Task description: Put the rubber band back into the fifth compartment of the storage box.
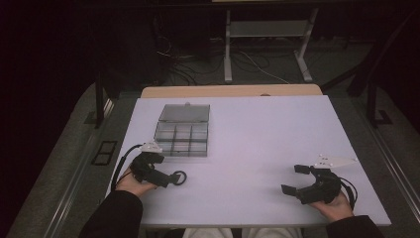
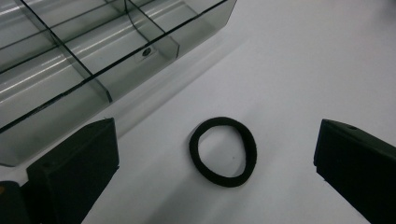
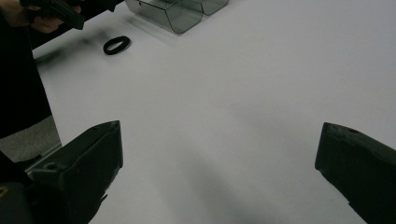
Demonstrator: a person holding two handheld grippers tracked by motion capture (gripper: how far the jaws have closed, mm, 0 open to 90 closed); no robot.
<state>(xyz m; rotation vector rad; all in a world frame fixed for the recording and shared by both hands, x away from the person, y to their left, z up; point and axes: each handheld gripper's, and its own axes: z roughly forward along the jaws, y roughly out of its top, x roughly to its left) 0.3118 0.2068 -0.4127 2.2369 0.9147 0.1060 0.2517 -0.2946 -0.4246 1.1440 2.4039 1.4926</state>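
Observation:
A black elastic ring [image 1: 179, 177] lies flat on the white table [image 1: 257, 139], just in front of a clear compartment box [image 1: 182, 131]. My left gripper [image 1: 170, 178] is low over the table, pointed at the ring. In the left gripper view the ring [image 2: 223, 150] rests between the two spread jaws of the left gripper [image 2: 217, 136], touching neither. My right gripper [image 1: 291, 179] stands open near the front right of the table with nothing between its fingers. From the right gripper [image 3: 219, 135] the ring [image 3: 116, 45] and the box [image 3: 177, 11] appear far off.
The box has several divided cells and its lid [image 1: 184, 113] lies open behind it. A wooden edge [image 1: 231, 91] borders the table's far side. Beyond stand a frame's legs [image 1: 228, 54] and floor cables [image 1: 188, 69]. The other hand [image 3: 42, 18] is at the right gripper view's top left.

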